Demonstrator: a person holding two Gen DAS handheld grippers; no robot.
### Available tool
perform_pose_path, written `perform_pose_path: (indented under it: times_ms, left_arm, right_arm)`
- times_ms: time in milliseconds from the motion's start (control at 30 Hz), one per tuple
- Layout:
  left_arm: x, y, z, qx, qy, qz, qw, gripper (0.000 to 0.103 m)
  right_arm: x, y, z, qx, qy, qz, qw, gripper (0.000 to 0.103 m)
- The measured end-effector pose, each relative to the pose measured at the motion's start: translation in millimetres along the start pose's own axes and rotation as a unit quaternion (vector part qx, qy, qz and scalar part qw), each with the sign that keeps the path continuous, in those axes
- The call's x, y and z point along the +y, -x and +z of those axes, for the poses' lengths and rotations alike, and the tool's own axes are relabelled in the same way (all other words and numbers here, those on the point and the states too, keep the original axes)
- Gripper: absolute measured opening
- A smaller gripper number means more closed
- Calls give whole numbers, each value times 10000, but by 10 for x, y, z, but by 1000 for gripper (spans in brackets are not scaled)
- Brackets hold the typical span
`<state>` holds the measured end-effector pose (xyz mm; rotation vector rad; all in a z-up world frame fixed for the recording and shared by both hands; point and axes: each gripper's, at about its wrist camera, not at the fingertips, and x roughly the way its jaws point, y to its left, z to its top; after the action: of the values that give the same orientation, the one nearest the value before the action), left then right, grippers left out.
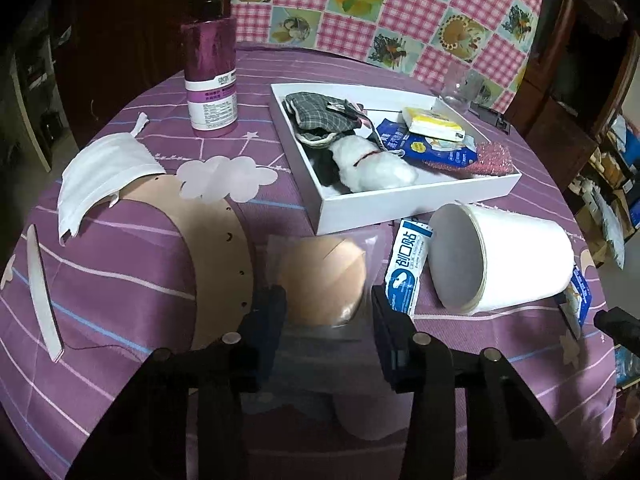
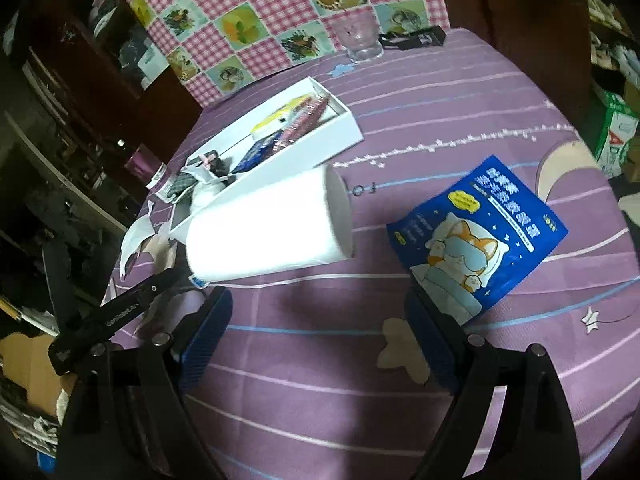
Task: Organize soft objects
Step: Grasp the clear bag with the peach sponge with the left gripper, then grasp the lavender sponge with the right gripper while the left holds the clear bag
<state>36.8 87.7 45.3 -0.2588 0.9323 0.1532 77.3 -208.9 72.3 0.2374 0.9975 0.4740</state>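
Observation:
My left gripper (image 1: 326,308) is shut on a beige round sponge (image 1: 320,276) sealed in a clear plastic bag, with the fingers pressing the bag from both sides just above the purple tablecloth. Beyond it stands a white tray (image 1: 420,200) holding a grey plaid cloth (image 1: 320,116), a white plush (image 1: 372,164), a blue packet (image 1: 424,146), a yellow tissue pack (image 1: 432,122) and a pink scrubber (image 1: 494,158). A white face mask (image 1: 104,176) lies at the left. My right gripper (image 2: 316,312) stands open over bare cloth, its right finger beside a blue cat packet (image 2: 480,232).
A white paper cup (image 1: 520,256) lies on its side next to a small blue-and-white sachet (image 1: 408,268). A purple pump bottle (image 1: 210,76) stands at the back left, a glass (image 2: 360,36) at the back. A white strip (image 1: 42,292) lies at the far left.

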Motion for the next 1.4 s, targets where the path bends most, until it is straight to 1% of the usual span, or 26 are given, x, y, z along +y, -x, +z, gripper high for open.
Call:
perform_pose_path:
  times_ms: [33, 67, 200, 367, 467, 600, 633, 733, 800, 833, 867, 900, 967, 1000, 1067, 1133, 1233, 1267, 1300, 1367, 1400]
  left_arm:
    - [17, 9, -3, 6, 25, -22, 10000, 17]
    - [36, 17, -2, 8, 60, -63, 10000, 16]
    - [105, 57, -12, -53, 169, -151, 9997, 12]
    - [235, 137, -24, -173, 386, -374, 9984, 7]
    - [330, 183, -21, -216, 539, -538, 9969, 6]
    - [496, 124, -29, 20, 914, -896, 9918, 6]
    - [518, 112, -33, 63, 976, -951, 9907, 6]
    - [525, 92, -53, 126, 1021, -940, 9902, 6]
    - [523, 75, -62, 165, 1030, -940, 9901, 5]
    - [527, 73, -65, 171, 1042, -945, 9899, 5]
    - [535, 71, -66, 173, 1058, -945, 9897, 5]
    - [543, 72, -68, 169, 1074, -936, 9897, 5]
    - [559, 77, -74, 153, 1098, -909, 9897, 5]
    - [568, 77, -72, 148, 1104, -909, 9896, 5]
    - [572, 73, -73, 151, 1114, -911, 9895, 5]
    - [573, 73, -74, 143, 1103, -896, 9897, 5]
    - [553, 76, -71, 97, 1063, -811, 9910, 5]
    - [544, 78, -71, 82, 1041, -760, 9916, 5]
    - [524, 82, -75, 48, 1011, -598, 9931, 5]
    - [486, 92, -91, -24, 950, -304, 9950, 5]
    - [465, 111, -105, -70, 901, -166, 9958, 5]
  right_arm:
    - [90, 12, 15, 37, 67, 27, 10000, 88]
    - [157, 11, 22, 81, 105, 47, 9999, 88]
    - [471, -46, 79, 297, 313, 144, 9990, 88]
    - [830, -188, 104, 626, 602, 269, 9959, 88]
    - [994, -306, 100, 831, 753, 306, 9932, 88]
    - [1141, -523, 96, 1129, 849, 322, 9895, 85]
    - [1190, -620, 92, 1280, 847, 333, 9876, 84]
    - [1266, -837, 38, 1661, 783, 418, 9821, 81]
    - [1313, -990, -20, 1923, 751, 451, 9774, 77]
    - [1353, -1078, -63, 2046, 795, 414, 9747, 72]
    - [1384, -1134, -93, 2099, 856, 353, 9733, 68]
    - [1411, -1187, -120, 2139, 917, 288, 9721, 67]
    - [1447, -1282, -161, 2235, 965, 228, 9696, 58]
    - [1463, -1298, -160, 2217, 974, 215, 9700, 57]
    - [1479, -1295, -120, 2168, 1016, 211, 9707, 44]
    - [1450, -1337, -106, 2269, 921, 256, 9692, 42]
    - [1446, -1308, -105, 2212, 1019, 234, 9696, 34]
    - [1445, -1303, -109, 2194, 1033, 239, 9698, 31]
    - [1437, -1283, -107, 2171, 1019, 259, 9705, 28]
    - [1391, -1222, -87, 2126, 923, 346, 9721, 19]
    - [1371, -1186, -79, 2115, 890, 417, 9724, 18]
